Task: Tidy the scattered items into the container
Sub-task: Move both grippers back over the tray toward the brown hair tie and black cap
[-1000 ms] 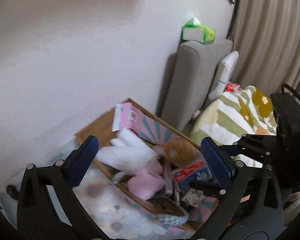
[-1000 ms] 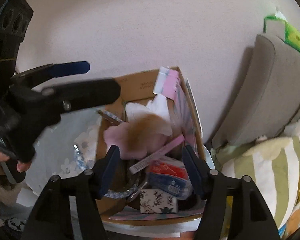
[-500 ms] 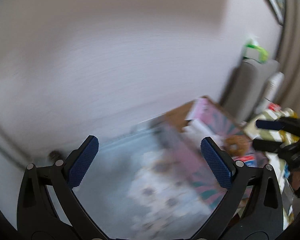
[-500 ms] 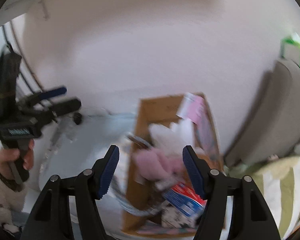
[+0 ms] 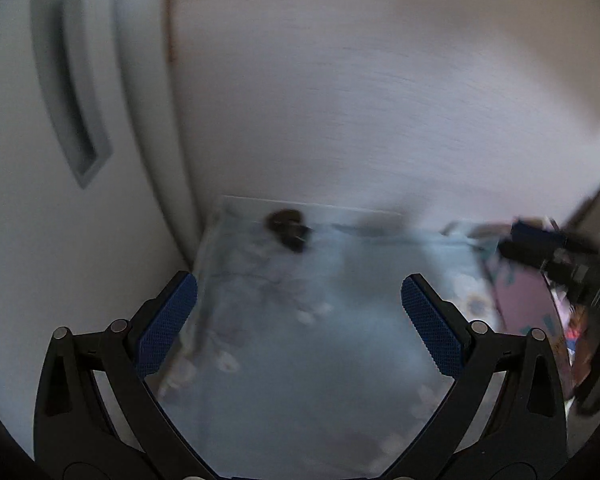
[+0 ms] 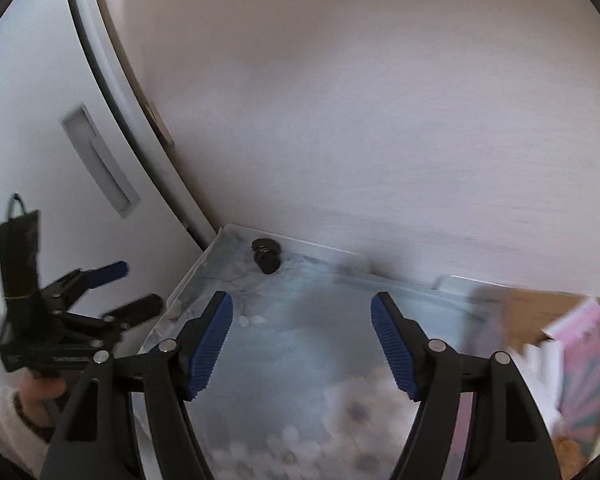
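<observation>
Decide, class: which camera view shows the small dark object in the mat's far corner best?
The right wrist view: the small dark object appears fairly sharp there, lying on the floral mat near the wall. In the left wrist view it is only a motion-blurred dark smudge.

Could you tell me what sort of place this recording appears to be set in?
Probably a room in a home: a floral mat on the floor against a plain wall, a white door at left, and a cardboard box.
</observation>
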### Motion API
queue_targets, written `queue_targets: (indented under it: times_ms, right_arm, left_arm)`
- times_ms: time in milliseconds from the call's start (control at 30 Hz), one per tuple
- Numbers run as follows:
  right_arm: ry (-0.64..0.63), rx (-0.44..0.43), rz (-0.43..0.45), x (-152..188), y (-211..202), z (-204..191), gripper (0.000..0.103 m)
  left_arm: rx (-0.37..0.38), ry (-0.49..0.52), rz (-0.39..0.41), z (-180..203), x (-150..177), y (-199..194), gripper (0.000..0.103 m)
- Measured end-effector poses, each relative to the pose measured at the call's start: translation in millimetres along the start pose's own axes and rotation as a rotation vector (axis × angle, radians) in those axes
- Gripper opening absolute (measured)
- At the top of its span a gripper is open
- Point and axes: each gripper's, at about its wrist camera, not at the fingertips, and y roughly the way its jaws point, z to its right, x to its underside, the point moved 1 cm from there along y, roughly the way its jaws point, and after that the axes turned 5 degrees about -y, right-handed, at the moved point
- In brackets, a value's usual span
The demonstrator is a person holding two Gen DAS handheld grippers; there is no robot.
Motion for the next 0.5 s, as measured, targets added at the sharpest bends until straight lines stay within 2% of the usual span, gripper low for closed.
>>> queue_targets:
  times_ms: [133, 267, 500]
  right_arm:
    - [-0.024, 0.03, -0.023, 7, 54, -17, 0.068]
    - [-0.012, 0.029, -0.021, 18, 99, -31, 0.068]
    - [-0.07, 0.035, -0.004, 24, 149, -59, 0.068]
  left_arm:
    - [0.039, -0.071, -0.029, -28, -32, 45, 0.102]
    - [0.108, -0.094, -0.086, -31, -55, 93, 0.102]
    - [0.142, 0.028, -0.178, -3, -63, 159, 0.102]
